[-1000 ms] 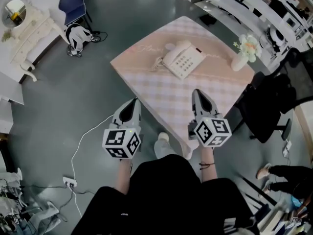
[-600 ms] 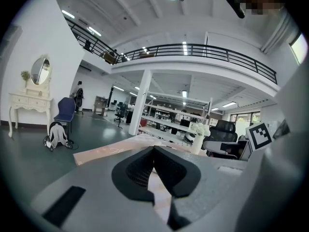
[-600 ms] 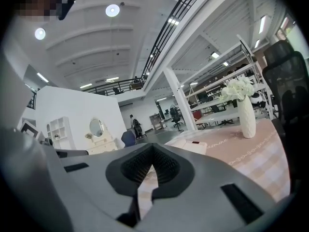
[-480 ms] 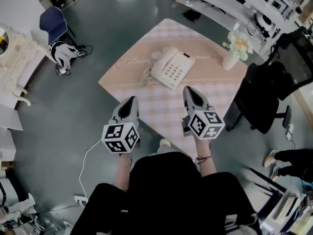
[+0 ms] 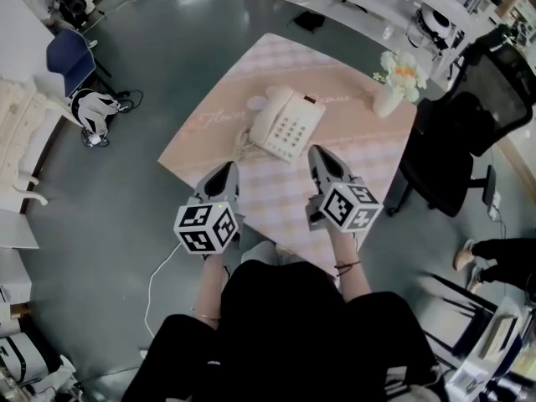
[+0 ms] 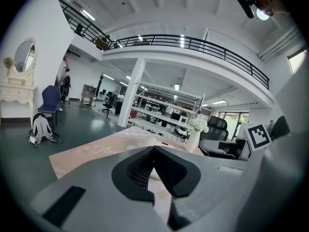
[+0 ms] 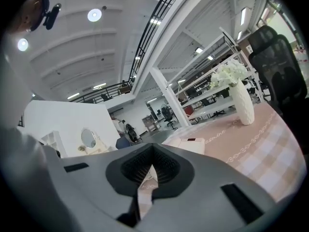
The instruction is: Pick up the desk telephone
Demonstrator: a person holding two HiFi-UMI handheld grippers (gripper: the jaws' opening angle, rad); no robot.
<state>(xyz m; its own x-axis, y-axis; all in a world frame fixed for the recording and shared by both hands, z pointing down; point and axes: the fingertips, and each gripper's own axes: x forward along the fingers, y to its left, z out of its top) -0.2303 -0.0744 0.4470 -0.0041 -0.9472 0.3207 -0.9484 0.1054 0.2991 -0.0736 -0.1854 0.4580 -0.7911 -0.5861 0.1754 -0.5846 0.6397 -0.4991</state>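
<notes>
A cream desk telephone (image 5: 283,122) with its handset on the cradle and a coiled cord lies in the middle of a table (image 5: 360,141) covered in a pink checked cloth. My left gripper (image 5: 226,168) hovers at the table's near edge, shut with nothing in it, short of the phone. To its right, my right gripper (image 5: 316,151) is over the cloth, also shut and empty, just near of the phone's right end. In the right gripper view the telephone (image 7: 190,144) shows beyond the shut right gripper (image 7: 153,147). In the left gripper view the left gripper (image 6: 154,148) hides most of the phone.
A white vase of flowers (image 5: 392,86) stands at the table's far right corner. A black office chair (image 5: 469,132) is right of the table. A blue chair (image 5: 69,53), a backpack (image 5: 90,109) and a white dresser (image 5: 18,136) are on the left; a cable (image 5: 163,262) runs along the floor.
Both grippers have moved forward towards the table; the left now reaches its near edge and the right is over the cloth. The phone sits closer to both tips. Jaws stayed shut.
</notes>
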